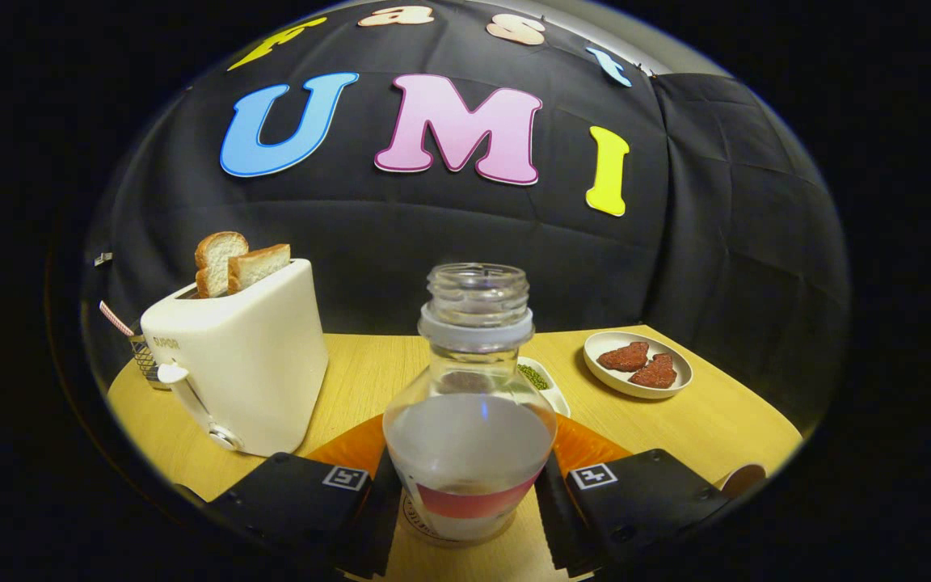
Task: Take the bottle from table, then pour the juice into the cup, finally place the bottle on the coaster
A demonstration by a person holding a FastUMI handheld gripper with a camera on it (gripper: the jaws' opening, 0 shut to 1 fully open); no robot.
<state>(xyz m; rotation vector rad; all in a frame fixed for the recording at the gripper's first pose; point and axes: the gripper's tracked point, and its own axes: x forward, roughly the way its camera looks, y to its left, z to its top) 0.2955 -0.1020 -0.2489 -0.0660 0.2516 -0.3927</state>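
Clear plastic bottle (pixel 469 404), uncapped, upright, part-filled with cloudy pale liquid, red band near its base; stands between the two fingers of the gripper (pixel 465 505), over an orange coaster (pixel 587 449) whose edges show either side of it. Black fingers (pixel 556 505) flank the bottle's lower body, left one against it; whether the right one presses it or the base rests on the coaster cannot be told. Small white dish (pixel 550 388) with green grains, just behind the bottle. White oval plate (pixel 637 388) with two reddish-brown pieces (pixel 639 364), beyond and right. White toaster (pixel 243 368), two bread slices (pixel 239 263) standing up from its slots, beyond and left. Wire holder (pixel 144 360) with a striped straw (pixel 115 318), behind the toaster. Brown rounded object (pixel 744 478), partly seen beside the right finger; unidentifiable. Light wooden table (pixel 724 420) under everything.
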